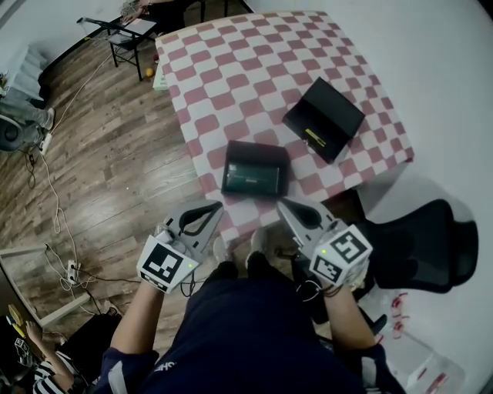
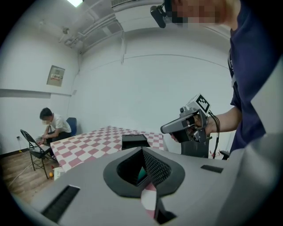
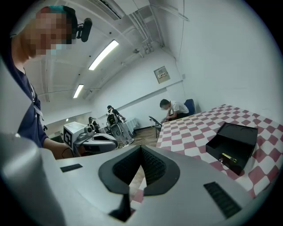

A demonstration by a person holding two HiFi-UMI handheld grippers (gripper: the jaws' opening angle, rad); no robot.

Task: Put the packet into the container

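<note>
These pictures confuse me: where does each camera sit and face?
Head view: on the head, steeply down at the checkered table; forearms, left gripper, right gripper show.
Left gripper view: on the left gripper, along its shut jaws, toward table and right gripper.
Right gripper view: likewise, toward table and left gripper.
All share the table.

Dark container (image 1: 256, 168) contents indistinct, person (image 1: 150, 9) cropped at top edge

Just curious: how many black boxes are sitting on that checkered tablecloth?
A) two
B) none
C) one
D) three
A: a near black box sits by the table's front edge, and a far black box lies farther back to its right.
</note>
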